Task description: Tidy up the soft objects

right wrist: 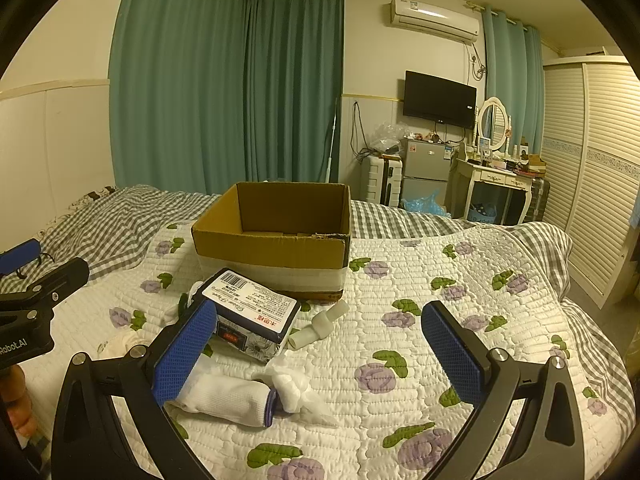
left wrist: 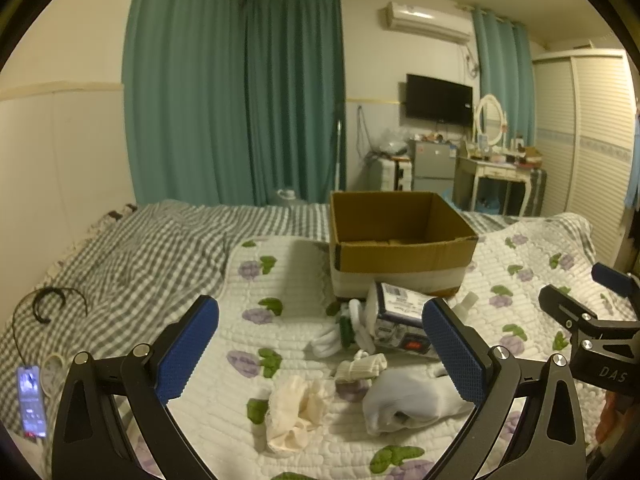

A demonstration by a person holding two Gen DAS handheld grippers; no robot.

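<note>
The cardboard box stands ahead, top open. A tissue pack and socks crowd the quilt before it; rightward lies bare.

We see teal curtains along cream walls, an air conditioner above a dark wall television, a white dressing table, and a louvred wardrobe.
</note>
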